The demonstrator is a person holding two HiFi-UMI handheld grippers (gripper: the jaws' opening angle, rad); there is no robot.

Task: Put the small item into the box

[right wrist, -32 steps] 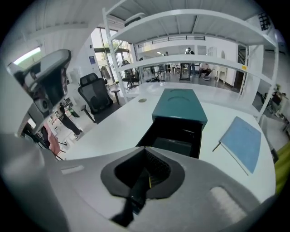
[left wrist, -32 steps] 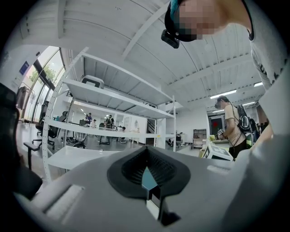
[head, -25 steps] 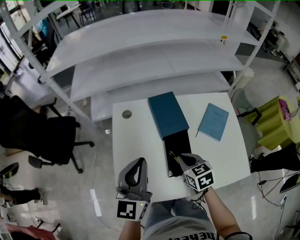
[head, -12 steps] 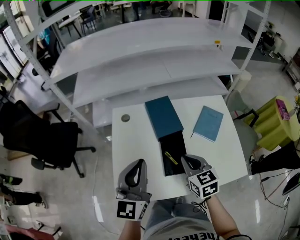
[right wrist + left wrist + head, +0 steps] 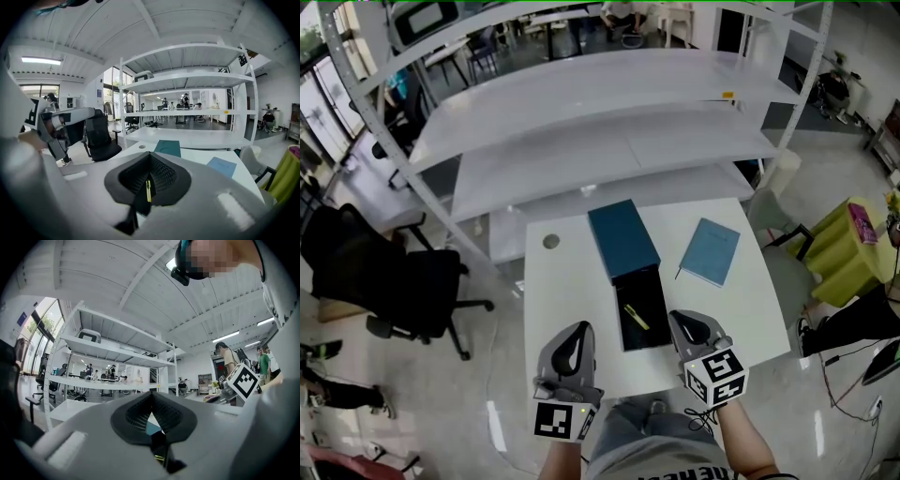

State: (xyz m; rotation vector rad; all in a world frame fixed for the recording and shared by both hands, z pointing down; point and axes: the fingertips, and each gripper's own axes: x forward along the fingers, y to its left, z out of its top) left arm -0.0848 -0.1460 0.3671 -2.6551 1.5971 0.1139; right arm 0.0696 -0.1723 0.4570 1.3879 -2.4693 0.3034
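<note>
An open black box lies on the white table, and a small yellow item rests inside it. A dark teal lid sits at the box's far end. My right gripper hovers at the box's near right corner with its jaws shut and empty. Through the slit between its jaws in the right gripper view, the yellow item shows in the box ahead. My left gripper is held shut over the table's near edge, left of the box.
A light blue notebook lies on the table's right part. A small round disc sits near the far left corner. White shelving stands behind the table. A black office chair is on the floor to the left.
My right gripper has drawn back from over the box toward the near edge. The yellow item now lies in the box. The left gripper has stayed in place.
</note>
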